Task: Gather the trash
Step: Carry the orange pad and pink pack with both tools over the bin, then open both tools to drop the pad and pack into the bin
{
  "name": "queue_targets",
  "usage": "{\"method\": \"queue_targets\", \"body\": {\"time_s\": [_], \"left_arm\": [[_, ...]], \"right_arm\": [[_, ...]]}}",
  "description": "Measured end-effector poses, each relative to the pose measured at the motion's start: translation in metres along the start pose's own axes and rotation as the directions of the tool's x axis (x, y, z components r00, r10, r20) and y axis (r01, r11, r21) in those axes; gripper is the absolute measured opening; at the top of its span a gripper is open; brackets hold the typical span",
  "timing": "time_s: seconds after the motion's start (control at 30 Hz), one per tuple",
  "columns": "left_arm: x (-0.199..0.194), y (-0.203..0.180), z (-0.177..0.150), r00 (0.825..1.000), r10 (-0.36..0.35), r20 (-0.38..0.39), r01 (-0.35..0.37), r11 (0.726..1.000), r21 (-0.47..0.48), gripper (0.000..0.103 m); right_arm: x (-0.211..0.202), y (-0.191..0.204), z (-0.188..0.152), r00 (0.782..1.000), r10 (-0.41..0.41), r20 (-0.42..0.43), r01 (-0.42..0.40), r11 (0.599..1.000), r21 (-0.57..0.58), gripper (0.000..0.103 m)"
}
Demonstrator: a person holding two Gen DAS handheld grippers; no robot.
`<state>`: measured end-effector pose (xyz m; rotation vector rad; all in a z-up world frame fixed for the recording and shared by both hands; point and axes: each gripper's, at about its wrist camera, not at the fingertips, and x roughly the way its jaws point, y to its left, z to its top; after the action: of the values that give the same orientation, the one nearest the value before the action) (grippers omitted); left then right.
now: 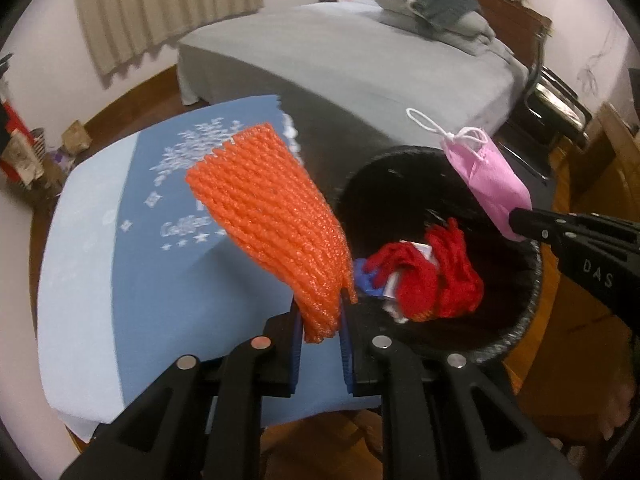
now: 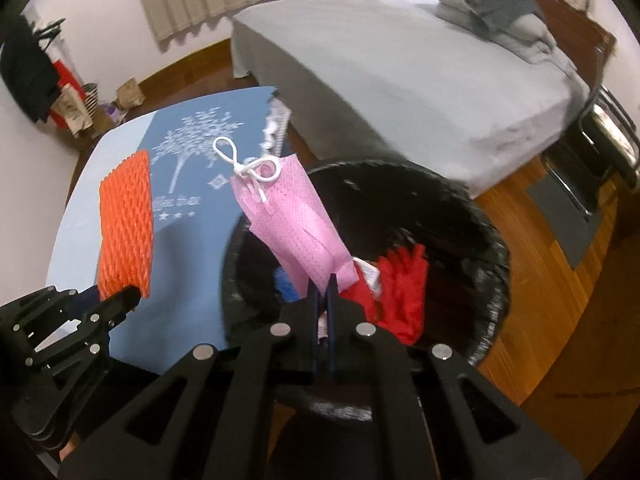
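We see the left tool point(image 1: 322, 328) clamped on the lower end of an orange foam fruit net point(image 1: 272, 216), a ribbed mesh sleeve that stands up from the blue pads, held above the near edge of the desk point(image 1: 80, 280) just beside the bin. The right tool point(image 2: 323, 292) has its jaws pressed together on a pink face mask point(image 2: 298, 224), a folded, stitched piece of non-woven cloth with white ear loops point(image 2: 244, 164) knotted at its upper end; it hangs over the mouth of the black trash bin point(image 2: 496, 264). Inside the bin we note crumpled red mesh netting point(image 1: 432, 276), a blue scrap point(image 1: 366, 278) and bits of white paper, all lying on the black liner.

The desk carries a pale blue cover with a darker blue panel printed with a white tree and stars point(image 2: 192, 148). Beyond it stands a bed point(image 1: 360, 56) under a grey sheet, with grey folded bedding point(image 1: 436, 8) near a dark wooden headboard. The floor point(image 2: 560, 280) is reddish wood. Beige curtains point(image 1: 160, 4) hang on the white wall, and paper bags point(image 2: 128, 94) sit in the far corner.
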<state>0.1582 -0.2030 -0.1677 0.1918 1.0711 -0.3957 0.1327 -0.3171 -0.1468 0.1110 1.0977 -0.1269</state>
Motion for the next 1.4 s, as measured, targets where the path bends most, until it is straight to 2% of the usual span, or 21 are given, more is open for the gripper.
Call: {"method": "queue_targets", "body": {"time_s": [0.3,0.47,0.7,0.9,1.0,1.03,1.07,1.13,1.2,1.27,1.4], "left_arm": [[0.024,-0.061,0.009,0.998,-0.039,-0.047,0.042,0.997,0.071,0.017],[0.056,-0.089,0.012,0.991,-0.056,-0.12,0.067,0.994,0.089,0.017],[0.092,-0.105,0.017,0.979,-0.071,-0.189,0.092,0.99,0.106,0.017],[0.122,-0.11,0.02,0.973,-0.055,-0.224,0.088,0.987,0.137,0.018],[0.132,-0.108,0.021,0.972,-0.047,-0.228,0.081,0.987,0.14,0.023],[0.136,-0.107,0.022,0.973,-0.043,-0.226,0.075,0.988,0.136,0.027],[0.139,-0.104,0.023,0.972,-0.047,-0.229,0.079,0.988,0.13,0.039],[0.142,-0.103,0.025,0.971,-0.064,-0.23,0.094,0.988,0.124,0.048],[0.141,-0.102,0.025,0.972,-0.071,-0.222,0.101,0.987,0.127,0.05],[0.138,-0.098,0.025,0.973,-0.083,-0.214,0.111,0.986,0.122,0.062],[0.129,-0.087,0.023,0.979,-0.077,-0.191,0.1,0.988,0.114,0.073]], "right_arm": [[0.016,-0.048,-0.014,0.999,-0.017,-0.05,0.02,0.998,0.06,0.003],[0.037,-0.074,-0.016,0.995,-0.036,-0.09,0.043,0.996,0.078,0.003],[0.076,-0.095,-0.016,0.984,-0.047,-0.17,0.062,0.994,0.088,0.003],[0.117,-0.107,-0.013,0.973,-0.055,-0.224,0.08,0.991,0.104,0.003],[0.132,-0.109,-0.013,0.966,-0.05,-0.253,0.079,0.991,0.106,0.005],[0.136,-0.11,-0.013,0.964,-0.045,-0.264,0.075,0.992,0.105,0.01],[0.141,-0.11,-0.013,0.959,-0.045,-0.279,0.076,0.992,0.103,0.011],[0.143,-0.113,-0.013,0.959,-0.053,-0.278,0.086,0.99,0.108,0.023],[0.143,-0.116,-0.014,0.96,-0.048,-0.276,0.086,0.988,0.125,0.023],[0.141,-0.117,-0.016,0.96,-0.045,-0.275,0.085,0.987,0.135,0.023],[0.132,-0.119,-0.022,0.963,-0.051,-0.265,0.093,0.984,0.149,0.023]]}}
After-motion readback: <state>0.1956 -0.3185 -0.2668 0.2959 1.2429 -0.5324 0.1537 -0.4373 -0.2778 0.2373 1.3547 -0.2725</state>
